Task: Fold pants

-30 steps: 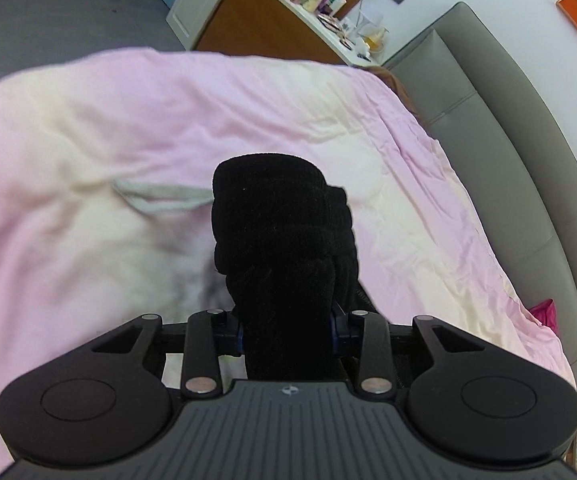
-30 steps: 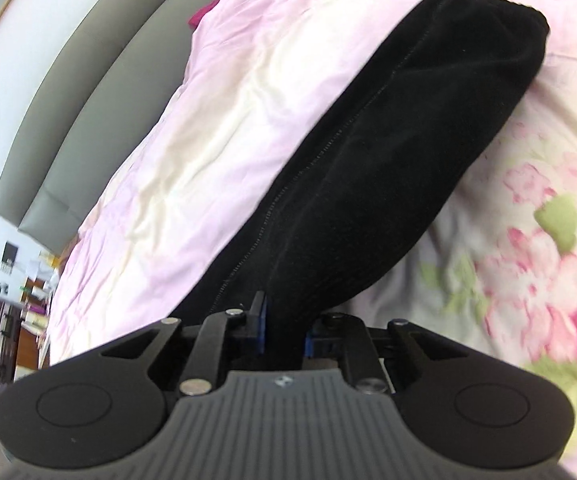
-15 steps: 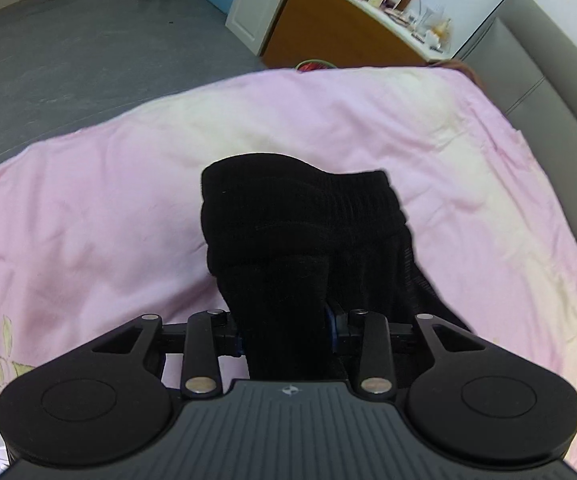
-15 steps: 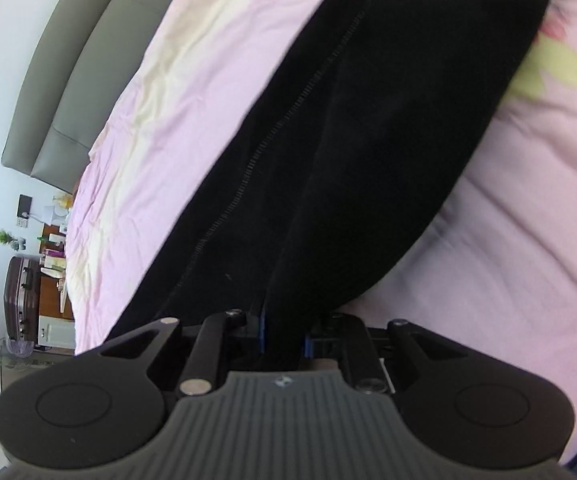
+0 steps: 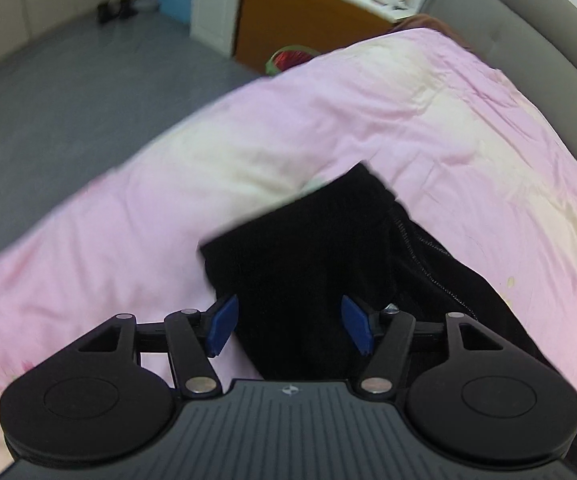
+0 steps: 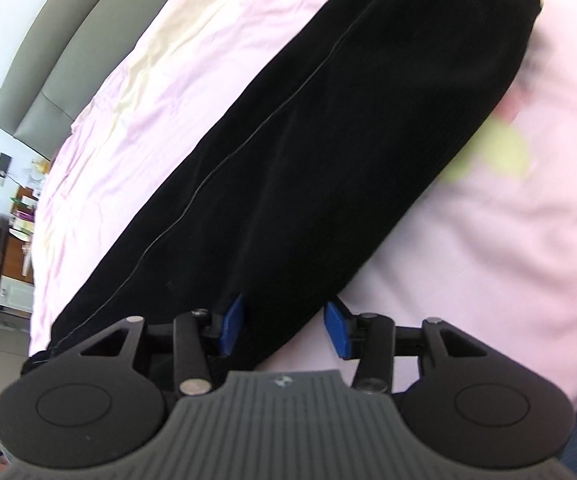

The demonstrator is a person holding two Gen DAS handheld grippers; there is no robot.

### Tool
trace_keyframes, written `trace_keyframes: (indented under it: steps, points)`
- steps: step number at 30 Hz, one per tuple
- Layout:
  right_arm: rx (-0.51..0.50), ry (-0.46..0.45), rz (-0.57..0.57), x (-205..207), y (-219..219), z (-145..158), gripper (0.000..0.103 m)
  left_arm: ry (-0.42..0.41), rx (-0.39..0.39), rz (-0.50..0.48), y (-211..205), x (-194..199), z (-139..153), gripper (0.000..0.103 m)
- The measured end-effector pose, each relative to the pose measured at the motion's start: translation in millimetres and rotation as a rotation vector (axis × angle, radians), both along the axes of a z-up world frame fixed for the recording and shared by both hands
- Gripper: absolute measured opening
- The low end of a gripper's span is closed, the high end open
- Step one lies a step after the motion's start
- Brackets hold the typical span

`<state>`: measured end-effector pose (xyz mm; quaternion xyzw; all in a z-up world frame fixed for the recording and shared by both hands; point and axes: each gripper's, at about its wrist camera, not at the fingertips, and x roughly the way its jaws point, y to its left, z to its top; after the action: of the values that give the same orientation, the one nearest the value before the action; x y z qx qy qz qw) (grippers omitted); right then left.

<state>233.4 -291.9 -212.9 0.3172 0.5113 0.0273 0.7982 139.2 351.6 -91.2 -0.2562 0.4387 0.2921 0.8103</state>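
The black pants lie on the pink bed cover. In the left wrist view their ribbed end lies flat between the blue pads of my left gripper, which is open, the pads apart from the cloth. In the right wrist view the long black pants stretch away to the upper right, with a seam line along them. My right gripper is open too; the near edge of the pants lies between its blue pads, not clamped.
A grey padded headboard runs along the far side of the bed, also in the right wrist view. A wooden dresser with small items, a white door and grey floor lie beyond the bed edge. The cover has a flower print.
Both grippers have opened and let go of the pants, which now lie flat on the bed. Both views have shifted and are blurred by motion.
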Motion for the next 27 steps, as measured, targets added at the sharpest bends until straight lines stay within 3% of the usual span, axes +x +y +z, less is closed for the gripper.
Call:
trace_keyframes:
  steps: [5,11,21,25,27]
  points:
    - [-0.094,-0.050,0.018,7,-35,21,0.042,-0.012,0.137,-0.143,-12,25,32,0.079]
    - [-0.218,-0.123,0.041,33,-80,43,0.042,-0.008,0.193,-0.275,-15,70,24,0.086]
    - [-0.470,-0.166,0.098,125,-149,60,0.060,0.015,0.073,-0.267,16,118,-16,0.086]
    - [-0.491,-0.151,0.114,162,-168,55,0.063,0.105,0.100,-0.300,23,137,-31,0.085]
    - [-0.472,-0.142,0.128,176,-173,52,0.067,0.117,0.045,-0.314,26,142,-40,0.075]
